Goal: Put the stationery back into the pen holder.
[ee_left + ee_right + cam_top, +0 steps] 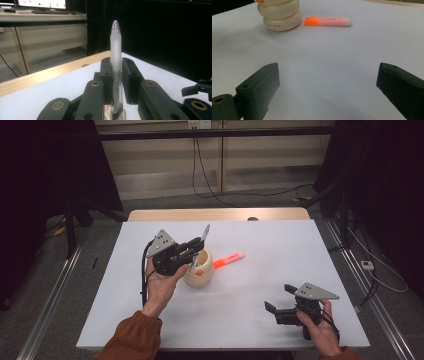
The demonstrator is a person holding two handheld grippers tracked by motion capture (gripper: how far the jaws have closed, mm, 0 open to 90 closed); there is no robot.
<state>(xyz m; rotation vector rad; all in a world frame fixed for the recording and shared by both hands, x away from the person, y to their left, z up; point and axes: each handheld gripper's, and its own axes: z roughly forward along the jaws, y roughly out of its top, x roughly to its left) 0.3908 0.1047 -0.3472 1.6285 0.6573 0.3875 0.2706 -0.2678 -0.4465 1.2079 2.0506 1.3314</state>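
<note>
already one pen is up in the left gripper's grip, poised over the cup, with the marker yet to be dealt with.

nearest the camera, the right gripper (281, 301) sits low over the table (260, 320) with its jaws spread wide and nothing between them; the orange marker (327, 21) lies flat well ahead of those jaws, just beside the cream cup (280, 15). farther in, the left gripper (196, 251) has its jaws pinched narrow on a frosted pen (115, 65), which stands upright between the pads with its tip rising well past them and its lower end at the cup's mouth. judging by this, the pen is about to go in or has just come out, i cannot tell which; the marker looks like the remaining piece.
</note>
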